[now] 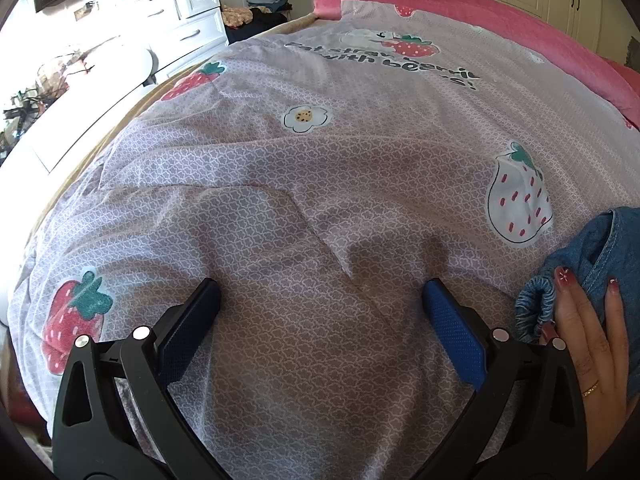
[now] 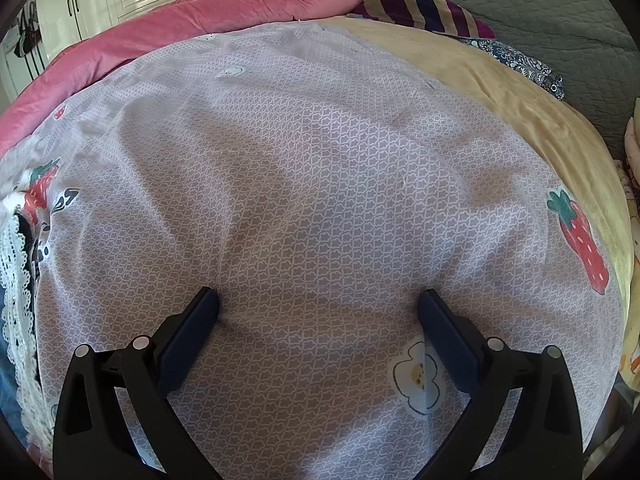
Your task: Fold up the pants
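A: Where do we stand — are we holding anything?

B: No. Our left gripper (image 1: 320, 300) has its blue-padded fingers spread wide with only the lilac strawberry-print bedspread (image 1: 360, 152) between them, and our right gripper (image 2: 318, 306) is just as wide apart and just as empty, resting low over the same cloth.

A: And the pants?

B: The denim pants (image 1: 600, 264) sit off to the right of our left tool, bunched, with a gathered elastic edge showing. A bare hand (image 1: 588, 340) with red nails and a gold ring lies flat on them, touching the fabric beside the tool's right finger. In the right wrist view we see only a strip of blue cloth under a white lace trim (image 2: 18, 312) at the far left of that tool; we cannot tell whether it belongs to the pants.

A: Why a hand on them?

B: Our guess is that it pins or smooths the bundle so it can be spread out — folding looks not yet begun, and both tools wait open for a first grasp.

A: Any writing?

B: Ahead of the left tool the bedspread carries dark lettering (image 1: 384, 58); "with" reads clearly and the line above seems to say "strawberries", but creases break it up. No brand marks show.
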